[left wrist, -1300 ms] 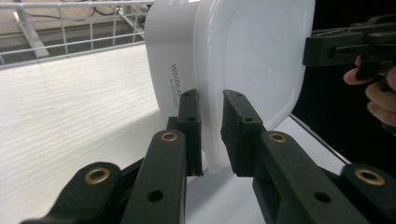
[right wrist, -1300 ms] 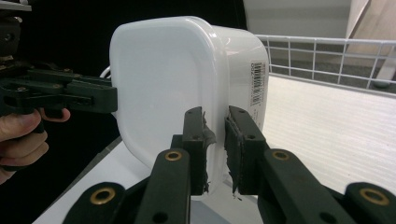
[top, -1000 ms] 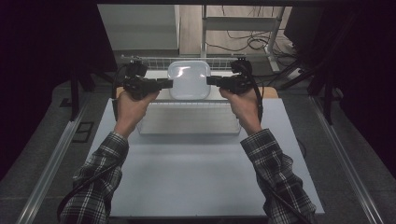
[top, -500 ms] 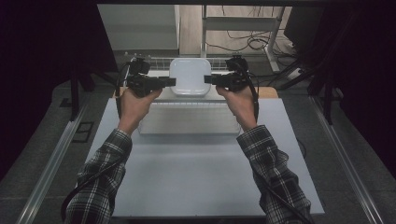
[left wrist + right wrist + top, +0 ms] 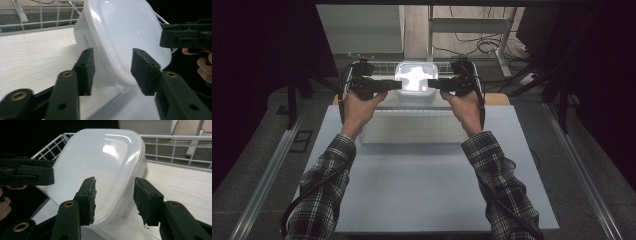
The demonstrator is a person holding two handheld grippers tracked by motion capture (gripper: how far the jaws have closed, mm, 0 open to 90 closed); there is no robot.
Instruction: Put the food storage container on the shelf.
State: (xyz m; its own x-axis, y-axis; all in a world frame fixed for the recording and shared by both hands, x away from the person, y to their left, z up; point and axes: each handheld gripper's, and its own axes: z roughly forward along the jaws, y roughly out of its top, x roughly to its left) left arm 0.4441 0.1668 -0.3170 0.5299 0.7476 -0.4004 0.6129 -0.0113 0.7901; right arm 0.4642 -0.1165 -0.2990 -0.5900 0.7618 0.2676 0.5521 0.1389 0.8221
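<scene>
Releasing a lidded tub (image 5: 414,84) into a wire rack (image 5: 377,65) at the far edge of the bench (image 5: 422,175), a person works a tool in each hand. The left tool (image 5: 396,85) and right tool (image 5: 433,85) flank the tub from opposite ends. Both sets of jaws have just been opening and now stand about half apart; the lid's rim lies between the pads in both gripper views, with a gap on each side, so neither tool appears to grip it. The set-down looks to be finishing. Next, each tool likely needs to draw straight back from its end of the tub without catching the rim. The tub is translucent white plastic, rounded at the corners, its glossy lid catching glare, with faint print on one wall.
</scene>
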